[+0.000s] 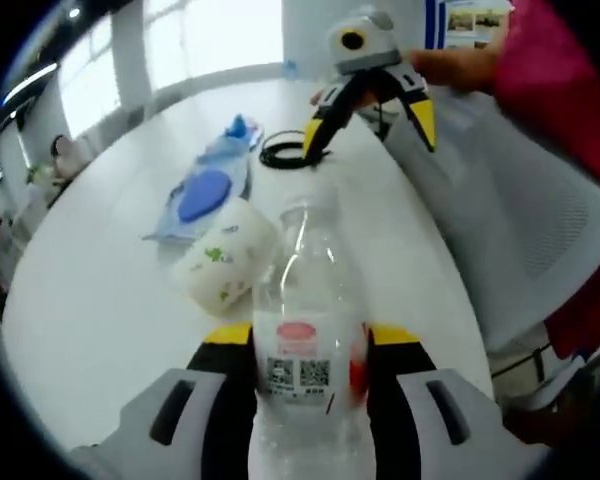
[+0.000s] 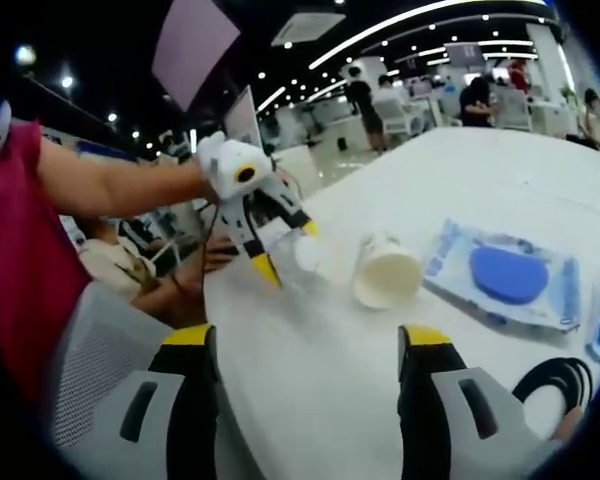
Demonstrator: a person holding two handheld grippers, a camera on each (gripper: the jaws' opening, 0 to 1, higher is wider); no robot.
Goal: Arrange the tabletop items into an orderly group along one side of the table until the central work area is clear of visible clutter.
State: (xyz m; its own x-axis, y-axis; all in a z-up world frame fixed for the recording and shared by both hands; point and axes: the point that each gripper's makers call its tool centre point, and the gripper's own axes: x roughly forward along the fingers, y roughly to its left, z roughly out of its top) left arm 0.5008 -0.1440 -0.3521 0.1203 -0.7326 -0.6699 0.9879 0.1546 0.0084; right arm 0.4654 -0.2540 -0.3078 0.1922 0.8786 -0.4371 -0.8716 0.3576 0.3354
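Gripping a clear water bottle [image 1: 305, 340], the left gripper [image 1: 310, 345] has its jaws snug on both sides of the label, near the bench [image 1: 100, 300] edge. The right gripper [image 2: 310, 340] hangs wide apart over bare white bench, holding nothing. Just past the bottle lies a paper cup [image 1: 225, 262] on its side, then a blue packet [image 1: 208, 195] and a black cable [image 1: 285, 152]. Bright windows behind; an open office with ceiling lights.

Clear, glossy plastic formed the bottle [image 1: 305, 330], with a printed paper label [image 1: 298, 362]. The table [image 1: 110, 300] was smooth, white and faintly shiny. The wipes pack [image 2: 505, 272] had a glossy plastic wrapper.
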